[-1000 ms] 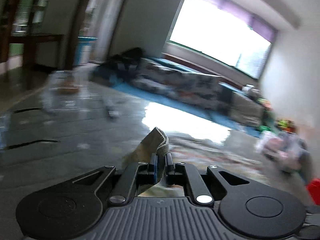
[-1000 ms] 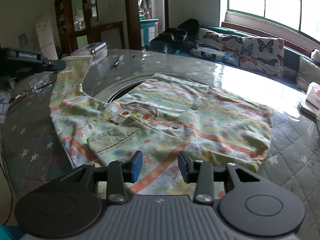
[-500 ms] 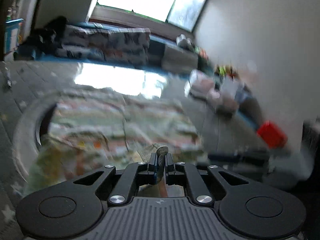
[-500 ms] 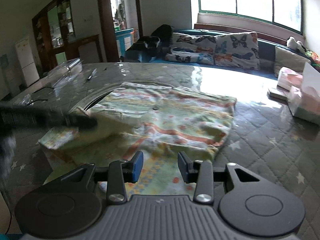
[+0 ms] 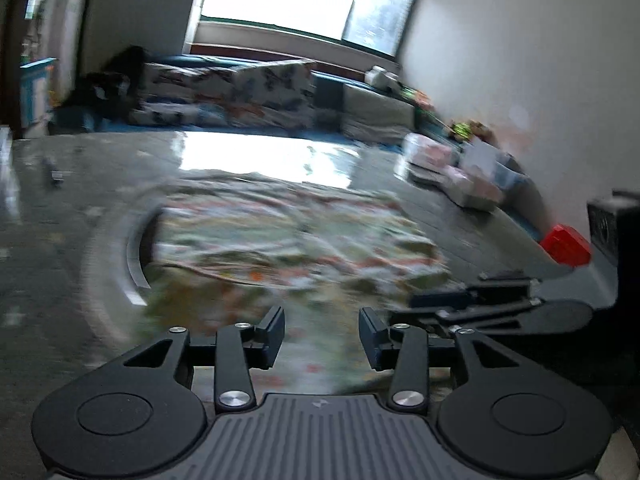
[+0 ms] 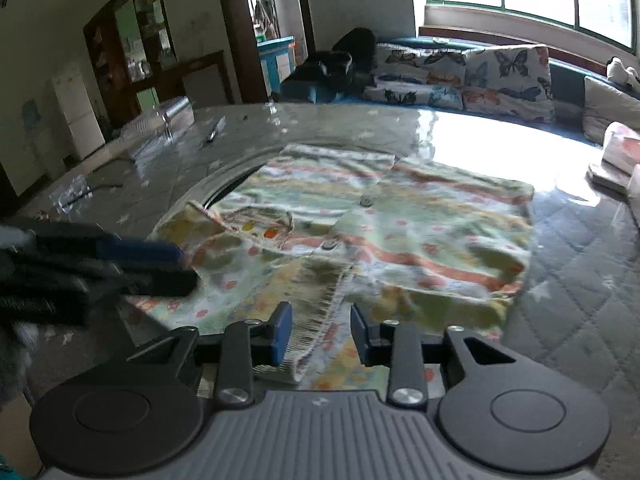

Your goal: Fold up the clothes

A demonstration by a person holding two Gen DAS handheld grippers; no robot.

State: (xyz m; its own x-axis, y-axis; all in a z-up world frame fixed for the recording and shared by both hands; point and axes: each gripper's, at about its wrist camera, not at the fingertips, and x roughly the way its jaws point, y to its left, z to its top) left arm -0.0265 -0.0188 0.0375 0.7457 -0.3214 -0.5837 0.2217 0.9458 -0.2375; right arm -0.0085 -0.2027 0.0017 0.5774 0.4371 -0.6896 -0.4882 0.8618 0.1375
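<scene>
A small patterned shirt with orange and green stripes lies spread on the dark quilted table, its left sleeve folded over the body. It is blurred in the left wrist view. My left gripper is open and empty just above the shirt's near edge; it also shows at the left of the right wrist view. My right gripper is open above the folded sleeve cuff, touching nothing. It shows at the right of the left wrist view.
A round inset ring in the table lies under the shirt's left side. Boxes and packets stand at the table's right, a red object near the wall. Clear plastic items and a pen lie far left. A cushioned bench runs behind.
My left gripper carried the sleeve across onto the shirt body, then opened and let it go. The right gripper stayed open and moved a little closer to the shirt.
</scene>
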